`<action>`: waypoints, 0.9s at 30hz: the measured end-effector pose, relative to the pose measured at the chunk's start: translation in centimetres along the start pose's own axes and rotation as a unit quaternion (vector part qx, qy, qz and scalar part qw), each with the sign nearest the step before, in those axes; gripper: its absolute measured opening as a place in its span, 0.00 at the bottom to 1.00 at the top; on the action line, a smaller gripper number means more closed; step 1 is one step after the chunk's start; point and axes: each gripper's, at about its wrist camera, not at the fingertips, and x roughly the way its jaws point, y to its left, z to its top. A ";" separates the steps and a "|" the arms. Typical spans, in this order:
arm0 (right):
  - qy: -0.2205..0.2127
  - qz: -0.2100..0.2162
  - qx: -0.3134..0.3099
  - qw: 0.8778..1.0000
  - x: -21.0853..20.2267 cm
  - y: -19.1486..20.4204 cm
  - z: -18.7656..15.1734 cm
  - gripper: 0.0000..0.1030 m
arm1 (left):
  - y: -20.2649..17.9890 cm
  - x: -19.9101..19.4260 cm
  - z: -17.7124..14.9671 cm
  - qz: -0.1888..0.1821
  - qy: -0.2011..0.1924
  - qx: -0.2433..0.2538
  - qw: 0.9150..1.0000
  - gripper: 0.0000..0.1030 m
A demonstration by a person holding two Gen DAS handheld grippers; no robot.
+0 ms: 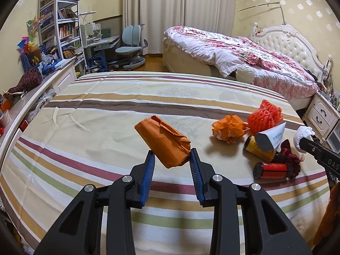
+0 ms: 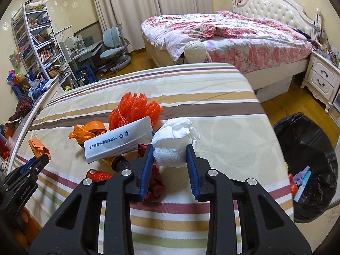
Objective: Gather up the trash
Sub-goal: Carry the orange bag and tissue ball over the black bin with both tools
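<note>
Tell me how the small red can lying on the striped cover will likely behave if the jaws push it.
The red can lies on its side, so it would probably roll. Its smooth, glossy wall may slip in a grip. The dark red cloth touching it might slow it.

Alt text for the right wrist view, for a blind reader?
The right gripper clamps a white tissue wad above a striped bedspread. More trash lies left of it; a black-lined trash bin stands on the floor at right.

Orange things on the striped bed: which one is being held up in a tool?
The crumpled orange paper packet, clamped in the left tool. The orange plastic bag and orange mesh netting lie loose on the cover.
</note>
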 end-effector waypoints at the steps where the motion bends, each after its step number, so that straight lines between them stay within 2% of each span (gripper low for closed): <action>1: -0.002 0.000 0.000 1.000 -0.3 -0.2 0.0 0.29 | -0.2 -0.2 0.0 -0.002 -0.002 0.002 1.000 0.33; 9: -0.031 -0.025 0.006 0.999 -3.9 -2.8 -0.8 0.29 | -3.5 -1.7 0.0 -0.036 -0.011 0.024 0.999 0.33; 14: -0.049 -0.053 0.005 0.997 -6.0 -4.9 -1.4 0.29 | -7.1 -2.9 -0.1 -0.064 -0.022 0.051 0.996 0.33; 20: -0.062 -0.103 0.018 0.993 -8.2 -9.0 -2.3 0.29 | -12.0 -4.0 -0.2 -0.104 -0.033 0.090 0.990 0.33; 27: -0.071 -0.139 0.048 0.987 -9.5 -13.4 -3.1 0.30 | -18.0 -4.5 -0.1 -0.148 -0.045 0.127 0.980 0.33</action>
